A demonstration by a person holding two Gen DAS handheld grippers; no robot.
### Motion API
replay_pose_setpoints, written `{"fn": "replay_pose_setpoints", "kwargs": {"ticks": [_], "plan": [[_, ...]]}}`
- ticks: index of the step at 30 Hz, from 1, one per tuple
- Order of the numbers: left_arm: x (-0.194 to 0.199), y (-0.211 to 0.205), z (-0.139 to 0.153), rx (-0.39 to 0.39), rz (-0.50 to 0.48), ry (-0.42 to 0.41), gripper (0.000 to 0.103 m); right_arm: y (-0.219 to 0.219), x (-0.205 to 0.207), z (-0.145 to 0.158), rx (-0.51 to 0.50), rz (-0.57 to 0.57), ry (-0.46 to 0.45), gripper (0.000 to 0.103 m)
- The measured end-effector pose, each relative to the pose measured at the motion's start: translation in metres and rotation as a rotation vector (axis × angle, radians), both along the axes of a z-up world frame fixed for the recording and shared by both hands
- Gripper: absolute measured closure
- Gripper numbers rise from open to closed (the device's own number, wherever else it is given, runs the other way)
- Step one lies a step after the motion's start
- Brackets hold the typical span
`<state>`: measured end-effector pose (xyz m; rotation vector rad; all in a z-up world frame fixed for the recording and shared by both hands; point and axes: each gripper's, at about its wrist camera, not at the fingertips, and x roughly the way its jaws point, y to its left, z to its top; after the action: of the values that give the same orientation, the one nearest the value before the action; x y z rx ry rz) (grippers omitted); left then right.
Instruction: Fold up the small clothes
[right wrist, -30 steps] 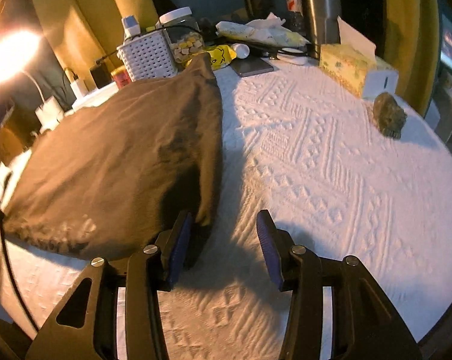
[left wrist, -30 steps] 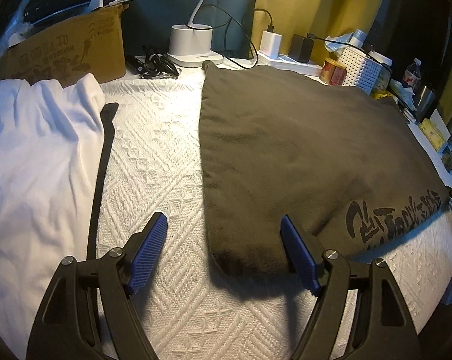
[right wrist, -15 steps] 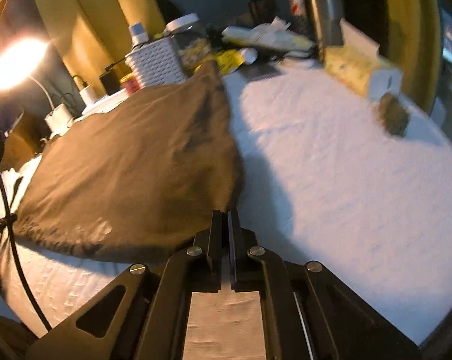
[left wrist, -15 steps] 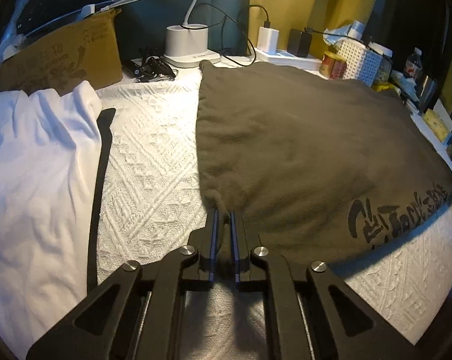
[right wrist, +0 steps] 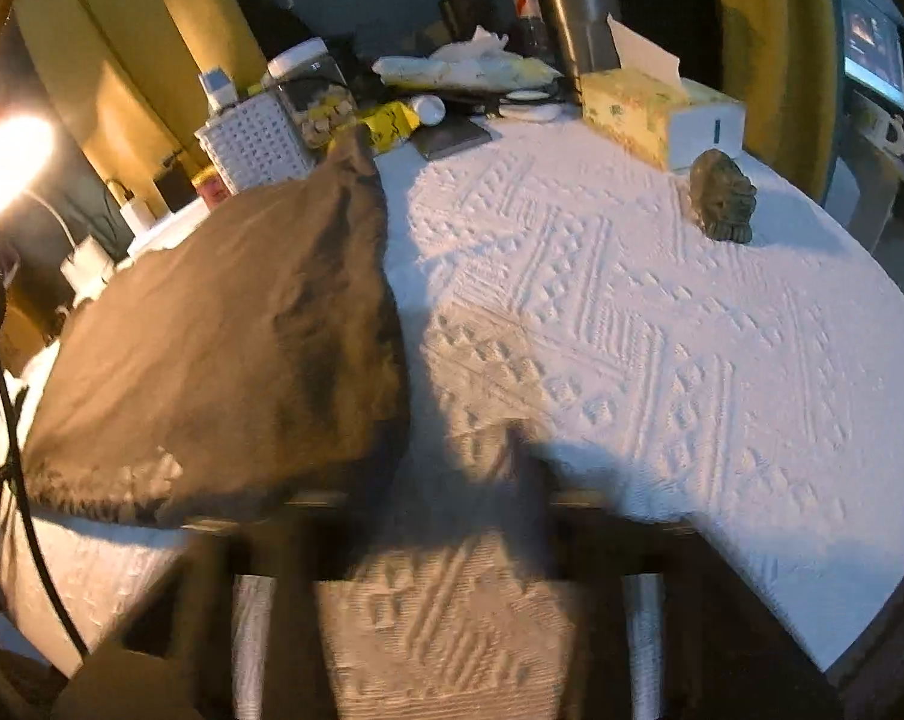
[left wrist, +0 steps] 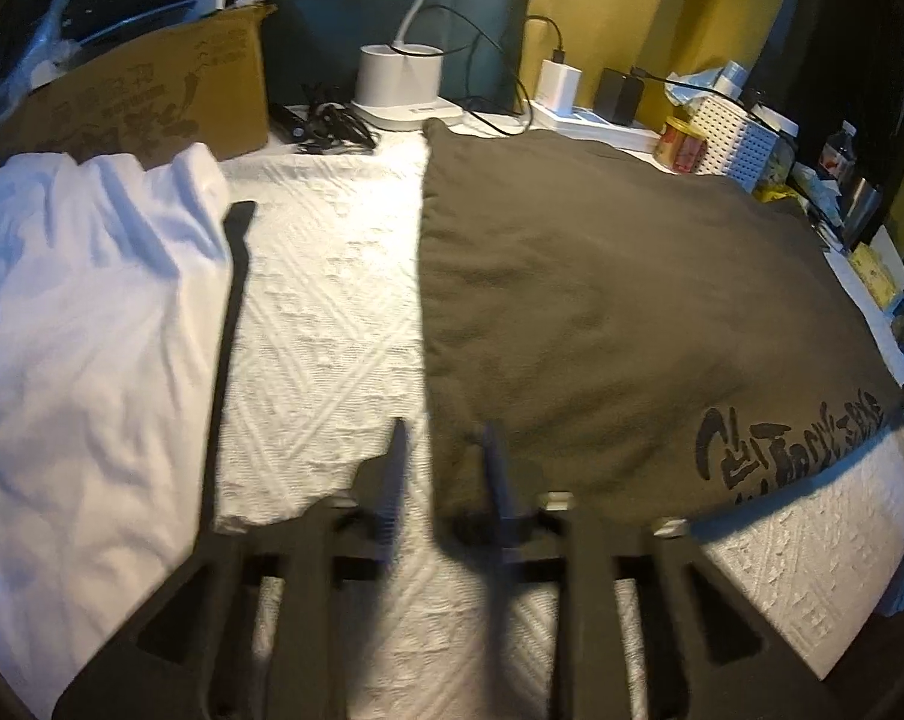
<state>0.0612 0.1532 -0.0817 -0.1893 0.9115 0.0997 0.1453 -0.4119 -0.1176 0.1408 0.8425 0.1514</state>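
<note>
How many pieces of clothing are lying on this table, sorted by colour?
Dark olive-brown: 1, the dark shirt with black lettering, spread flat.
White: 1, the white garment, rumpled at the left.
Total: 2.
Both lie on the white textured cloth. The left gripper is open at the shirt's near corner.

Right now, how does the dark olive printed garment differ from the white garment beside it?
The dark olive printed garment lies spread smooth; the white garment lies rumpled. The olive one shows black lettering near its hem; the white one shows none. The left gripper, open, straddles the olive one's edge, clear of the white. Both rest on the white textured cloth.
</note>
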Motion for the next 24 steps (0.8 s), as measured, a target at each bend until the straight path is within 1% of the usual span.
{"fn": "replay_pose_setpoints", "kwargs": {"ticks": [1,3,6,8,10,12,13,14,15,16,17,18,21,24], "plan": [[-0.002,0.002,0.001,-0.012,0.011,-0.008,0.046,0.002,-0.001,0.002,0.014,0.003,-0.003,0.045],[-0.004,0.007,0.0,-0.034,0.03,-0.015,0.038,0.005,-0.001,0.003,0.041,0.0,0.0,0.045],[-0.004,0.007,-0.003,-0.04,0.029,-0.009,0.038,0.012,0.003,-0.002,0.087,0.013,0.021,0.045],[-0.003,0.001,-0.005,-0.024,0.005,-0.005,0.038,0.019,0.003,-0.003,0.076,0.014,0.012,0.045],[-0.003,-0.006,-0.006,-0.024,-0.038,-0.006,0.038,0.025,0.003,-0.003,0.08,0.016,0.008,0.045],[-0.002,-0.016,-0.008,0.014,-0.072,-0.004,0.039,0.031,0.003,-0.004,0.083,0.018,0.002,0.045],[-0.003,-0.019,-0.008,0.034,-0.089,-0.005,0.041,0.036,0.002,-0.004,0.061,0.022,-0.009,0.045],[-0.003,-0.022,-0.009,0.044,-0.104,-0.006,0.046,0.041,0.001,-0.004,0.04,0.035,-0.014,0.047],[-0.003,-0.023,-0.009,0.045,-0.112,-0.008,0.056,0.046,0.001,-0.004,0.02,0.057,-0.012,0.064],[-0.003,-0.025,-0.008,0.029,-0.125,-0.006,0.07,0.05,0.001,-0.005,0.005,0.075,-0.006,0.078],[-0.004,-0.026,-0.007,0.015,-0.133,-0.006,0.076,0.052,0.0,-0.006,0.001,0.094,0.001,0.085],[-0.004,-0.028,-0.007,0.009,-0.141,-0.003,0.084,0.054,0.0,-0.007,-0.004,0.103,-0.003,0.088],[-0.006,-0.03,-0.006,0.022,-0.133,-0.005,0.095,0.058,-0.002,-0.007,-0.029,0.116,-0.008,0.09],[-0.012,-0.029,-0.002,0.02,-0.124,-0.017,0.095,0.059,-0.005,-0.004,-0.037,0.121,-0.02,0.09]]}}
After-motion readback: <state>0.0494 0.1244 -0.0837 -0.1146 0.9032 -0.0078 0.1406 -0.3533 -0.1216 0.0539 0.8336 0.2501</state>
